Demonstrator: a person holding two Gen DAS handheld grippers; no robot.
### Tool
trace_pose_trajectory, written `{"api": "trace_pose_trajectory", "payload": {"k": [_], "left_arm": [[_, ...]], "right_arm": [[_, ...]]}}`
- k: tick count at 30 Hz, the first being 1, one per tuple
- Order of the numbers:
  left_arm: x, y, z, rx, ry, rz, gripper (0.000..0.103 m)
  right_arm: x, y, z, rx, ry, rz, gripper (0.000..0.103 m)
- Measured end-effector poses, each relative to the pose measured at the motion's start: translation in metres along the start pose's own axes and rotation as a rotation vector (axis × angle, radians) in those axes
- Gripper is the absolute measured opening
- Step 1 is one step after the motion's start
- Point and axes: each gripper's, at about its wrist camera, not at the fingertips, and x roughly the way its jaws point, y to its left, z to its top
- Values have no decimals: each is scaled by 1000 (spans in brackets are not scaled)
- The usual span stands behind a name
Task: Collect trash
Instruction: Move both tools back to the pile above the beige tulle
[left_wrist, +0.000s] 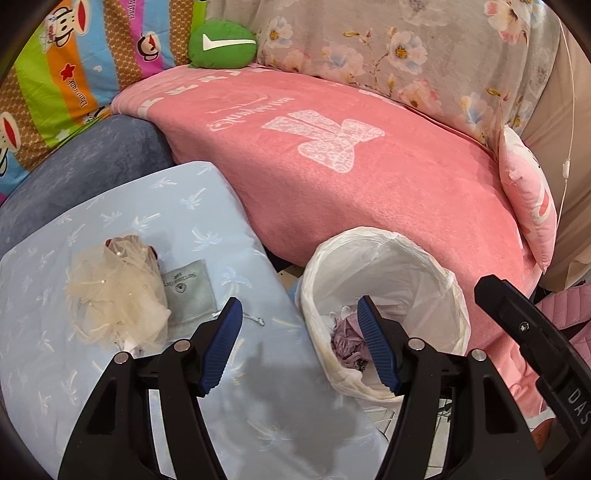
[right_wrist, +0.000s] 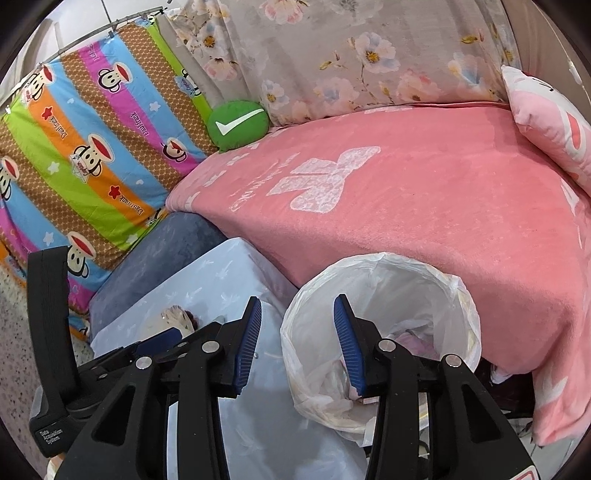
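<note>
A crumpled cream tulle wad (left_wrist: 114, 295) lies on the pale blue pillow (left_wrist: 207, 221), left of the lined trash bin (left_wrist: 384, 258); it looks feather-light, soft and snaggy, best pinched at its bunched middle, while the left gripper (left_wrist: 300, 347) and right gripper (right_wrist: 297, 345) hang released, grasping nothing.

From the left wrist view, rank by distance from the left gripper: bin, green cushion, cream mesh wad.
From the left gripper:
1. Bin, just right, beneath the right finger.
2. Cream mesh wad, left on the blue pillow.
3. Green cushion, far back.
</note>
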Motion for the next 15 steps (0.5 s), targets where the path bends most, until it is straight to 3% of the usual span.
{"api": "trace_pose_trajectory", "payload": {"k": [9,15], "left_arm": [[-3,38,-9,-63,3,42,62],[-5,71,-19,-119,4,79,68]], "right_arm": [[14,31,-13,-59,49,16,41],[28,56,-27,-101,88,34,41]]}}
